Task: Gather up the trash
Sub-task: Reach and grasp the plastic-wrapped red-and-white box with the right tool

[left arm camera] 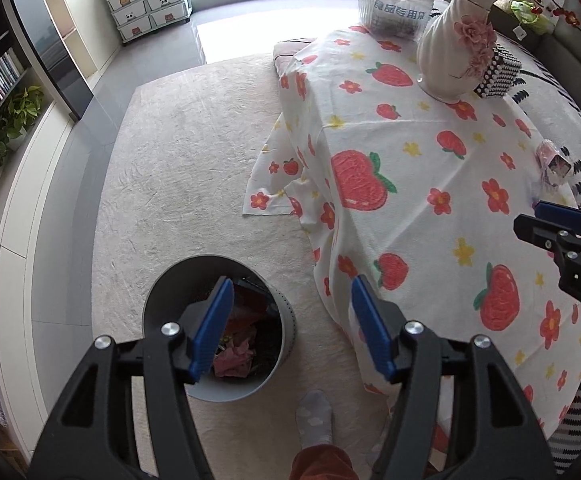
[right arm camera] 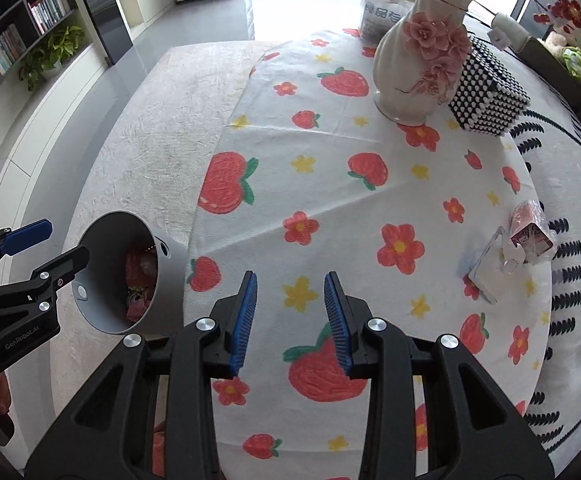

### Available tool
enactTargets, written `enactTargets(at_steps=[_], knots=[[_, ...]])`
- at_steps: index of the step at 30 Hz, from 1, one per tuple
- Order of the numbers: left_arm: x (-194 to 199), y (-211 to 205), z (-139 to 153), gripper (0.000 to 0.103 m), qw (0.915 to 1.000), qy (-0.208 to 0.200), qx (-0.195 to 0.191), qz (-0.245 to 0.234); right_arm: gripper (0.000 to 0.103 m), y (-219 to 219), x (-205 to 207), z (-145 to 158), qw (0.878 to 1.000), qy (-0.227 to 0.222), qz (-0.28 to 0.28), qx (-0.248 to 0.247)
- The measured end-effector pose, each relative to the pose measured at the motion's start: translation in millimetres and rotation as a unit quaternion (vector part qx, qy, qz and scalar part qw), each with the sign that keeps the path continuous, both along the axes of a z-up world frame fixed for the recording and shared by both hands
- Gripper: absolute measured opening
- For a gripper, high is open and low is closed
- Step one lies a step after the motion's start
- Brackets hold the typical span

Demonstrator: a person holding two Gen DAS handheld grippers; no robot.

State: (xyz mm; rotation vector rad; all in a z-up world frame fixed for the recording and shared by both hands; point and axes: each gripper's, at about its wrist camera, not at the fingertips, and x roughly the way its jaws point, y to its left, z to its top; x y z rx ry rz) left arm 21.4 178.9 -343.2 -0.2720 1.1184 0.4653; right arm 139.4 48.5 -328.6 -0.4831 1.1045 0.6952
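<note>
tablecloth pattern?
The tablecloth is white with red strawberries and red and yellow flowers, clearest in the right wrist view.

Both wrist views steeply downward, sharing tablecloth (left arm camera: 430,184)

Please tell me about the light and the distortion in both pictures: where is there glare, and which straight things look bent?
Left wrist view: daylight from the window blows out the floor; the fisheye bends the cabinet wall into a curve, and the trash bin stays sharp. Right wrist view: the same glare on the floor; the tablecloth edge bulges round, and the dark corners are lens vignette.
</note>
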Motion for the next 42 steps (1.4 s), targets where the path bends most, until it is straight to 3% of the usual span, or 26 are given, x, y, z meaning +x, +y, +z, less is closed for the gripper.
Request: enactTargets(at_steps=[8,18,27,38,40,42], knots=[[71,-66,7,0.062,0.9962,-0.014,-0.009,-0.085,0.036,-92,52,1,0.994,-0.016,-0.112,-0.005],[161,-153,6,0.062,0.98,-0.038,-0.02,-0.195,0.038,-176,102,1,0.98,-0.03,-0.196,-0.003],[235,-208,-13,0.062,0.9671,-0.045,-0.022,-0.249,0.038,-218,147,-18,0.976,-0.036,-0.214,-0.001],[280,-230,-38,0.062,0.9692,-0.039,-0.017,-0.242,0.038,-230,179,-43,0.98,-0.034,-0.198,0.001],[285,-231,-43,0.058,0.9704,-0.034,-0.018,-0.238,0.038,-231,182,-45,0.98,-0.033,-0.195,0.001],[288,-232,-48,0.033,0.9708,-0.027,-0.025,-0.237,0.038,-232,184,-46,0.981,-0.033,-0.193,0.001]])
